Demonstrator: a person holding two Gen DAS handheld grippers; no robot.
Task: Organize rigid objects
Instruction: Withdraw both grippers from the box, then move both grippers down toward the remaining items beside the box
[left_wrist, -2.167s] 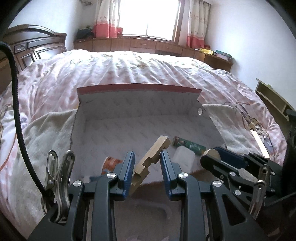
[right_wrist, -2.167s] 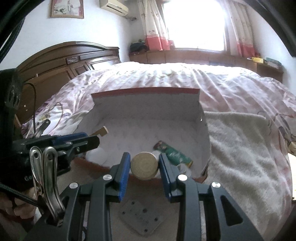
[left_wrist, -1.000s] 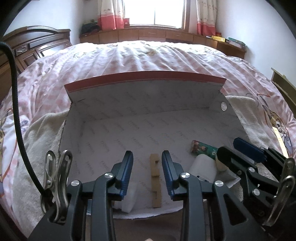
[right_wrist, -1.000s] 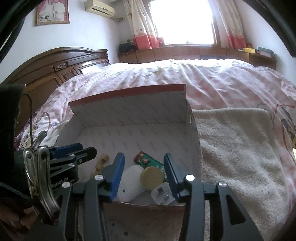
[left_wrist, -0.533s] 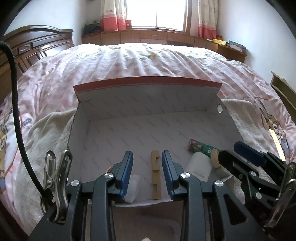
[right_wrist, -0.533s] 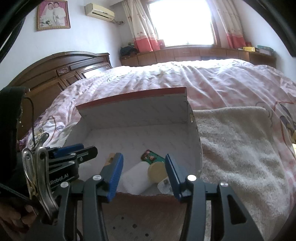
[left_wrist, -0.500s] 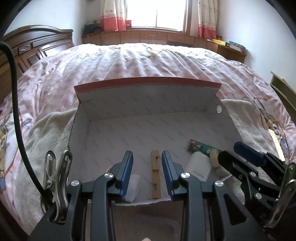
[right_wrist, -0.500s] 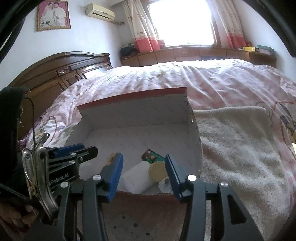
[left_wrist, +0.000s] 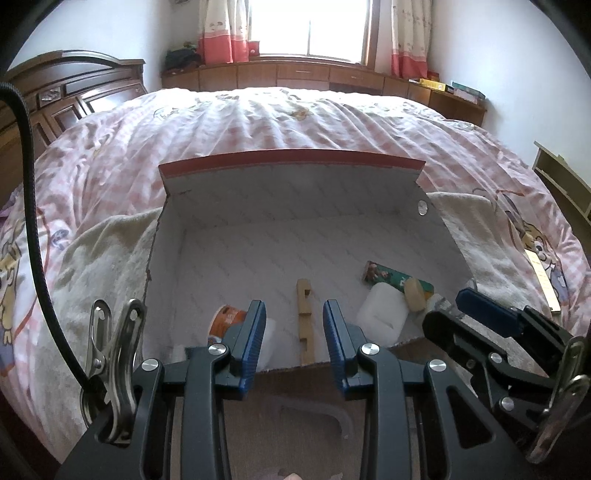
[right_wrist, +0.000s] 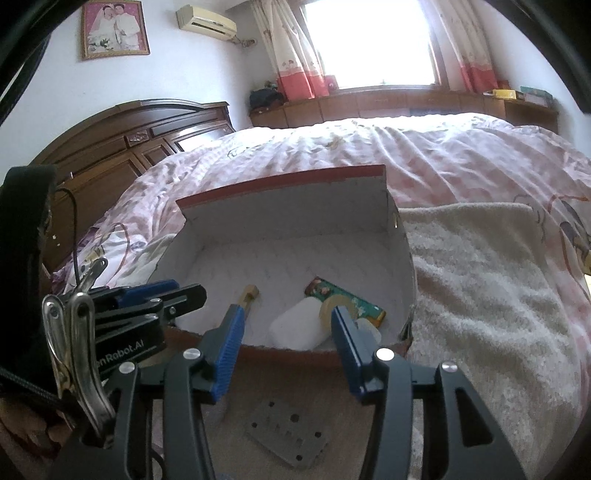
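Observation:
An open white cardboard box with a red-edged lid (left_wrist: 295, 229) (right_wrist: 295, 236) lies on the bed. Inside lie a notched wooden block (left_wrist: 305, 321) (right_wrist: 246, 295), a white plastic container (left_wrist: 382, 314) (right_wrist: 299, 326), a round wooden disc (left_wrist: 414, 293) (right_wrist: 332, 308), a green printed tube (left_wrist: 391, 277) (right_wrist: 343, 295) and an orange-labelled cup (left_wrist: 227, 321). My left gripper (left_wrist: 294, 332) is open and empty just in front of the box's near edge. My right gripper (right_wrist: 286, 336) is open and empty, also in front of the box; it shows in the left wrist view (left_wrist: 480, 317).
The box rests on a cream towel (right_wrist: 487, 280) over a pink checked quilt (left_wrist: 295, 122). A grey perforated metal plate (right_wrist: 288, 435) lies on the brown surface below the right gripper. A dark wooden headboard (right_wrist: 122, 155) stands at the left.
Both grippers let go of their objects: the wooden block and the disc now lie in the box. Both grippers have drawn back toward me and stay open.

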